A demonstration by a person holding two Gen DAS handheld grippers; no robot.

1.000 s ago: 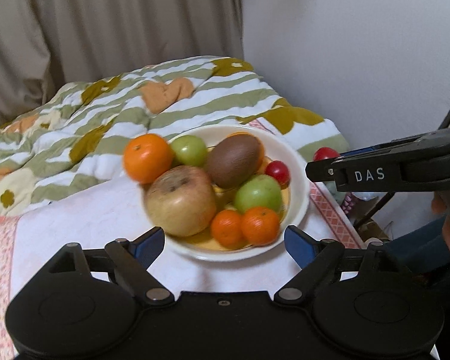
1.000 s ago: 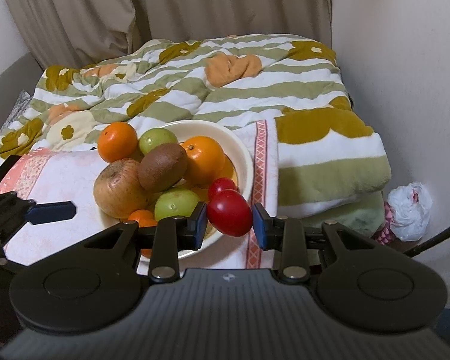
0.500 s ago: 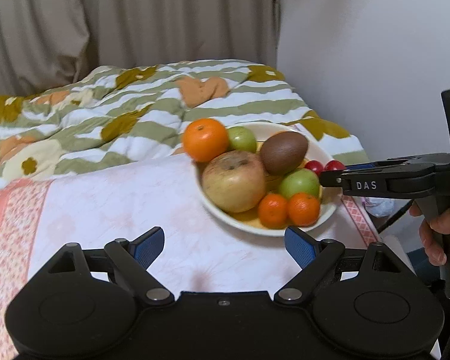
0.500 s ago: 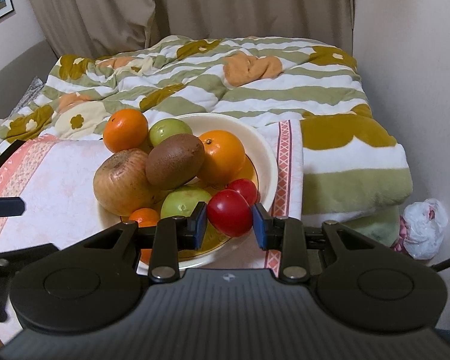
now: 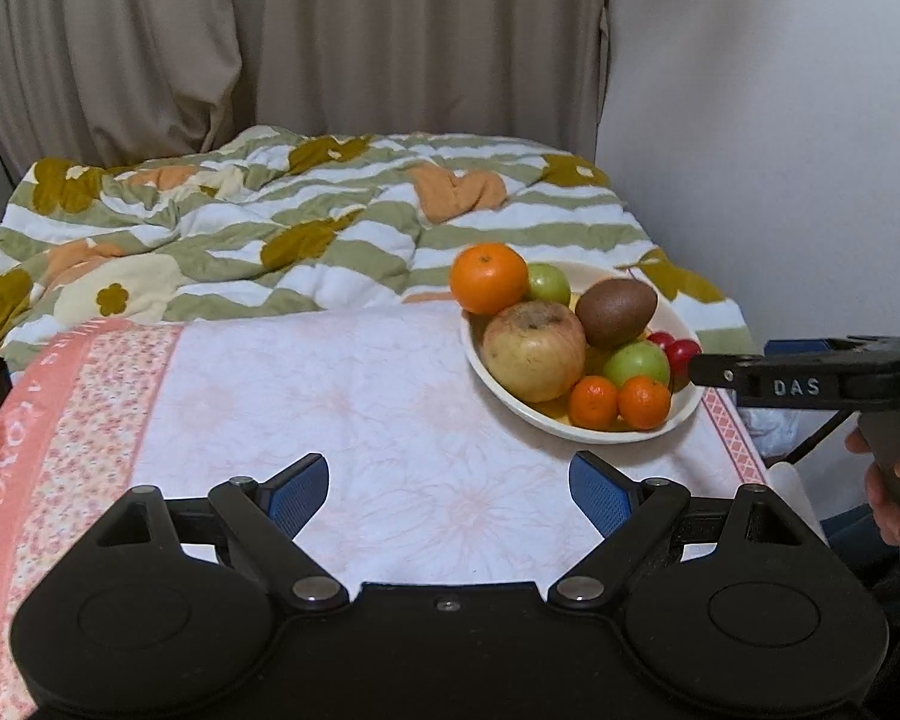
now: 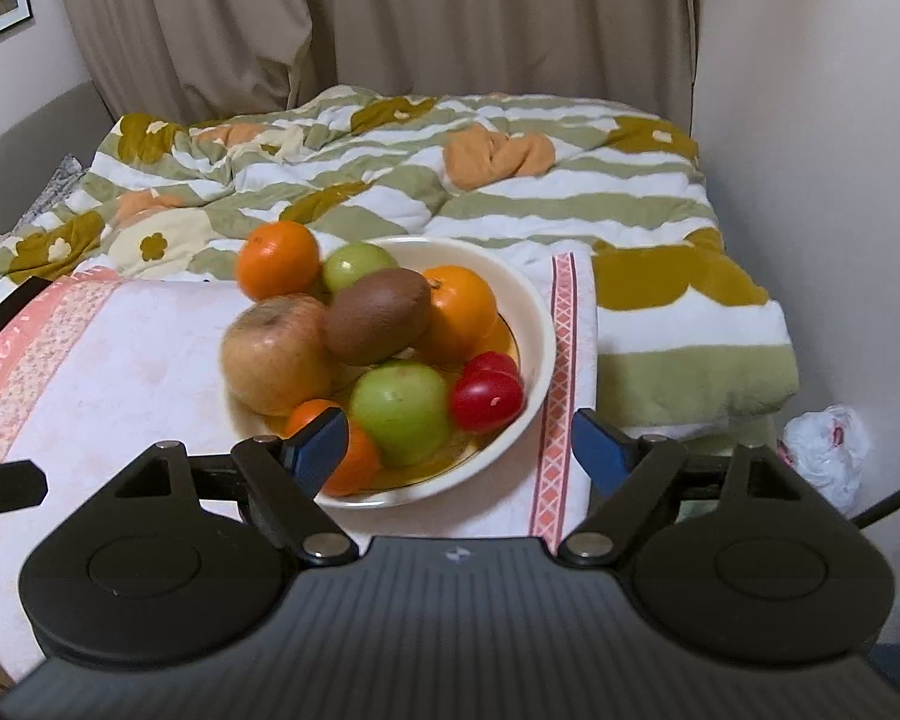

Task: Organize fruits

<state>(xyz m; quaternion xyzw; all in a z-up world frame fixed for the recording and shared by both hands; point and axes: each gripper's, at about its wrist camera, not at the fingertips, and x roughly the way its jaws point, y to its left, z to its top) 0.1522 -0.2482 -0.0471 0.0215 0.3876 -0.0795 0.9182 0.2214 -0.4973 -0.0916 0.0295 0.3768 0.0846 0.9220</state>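
At bottom of the right wrist view, right gripper (image 6: 459, 441): jaws just sprung wide, nothing between; left gripper (image 5: 449, 489): spread, empty; mid-frame, red fruit (image 6: 486, 399) released into bowl (image 6: 540, 324) among others; nothing visibly left outside.

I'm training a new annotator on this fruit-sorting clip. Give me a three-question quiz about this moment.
1. True or false: the right hand-held gripper is clamped on a red fruit.
2. Which fruit rests highest in the bowl? A) kiwi B) banana C) grapes
3. Fill in: both red fruits lie inside the ____.

Key:
1. False. Its jaws have just been opening, they stand wide, and nothing is between them.
2. A
3. bowl
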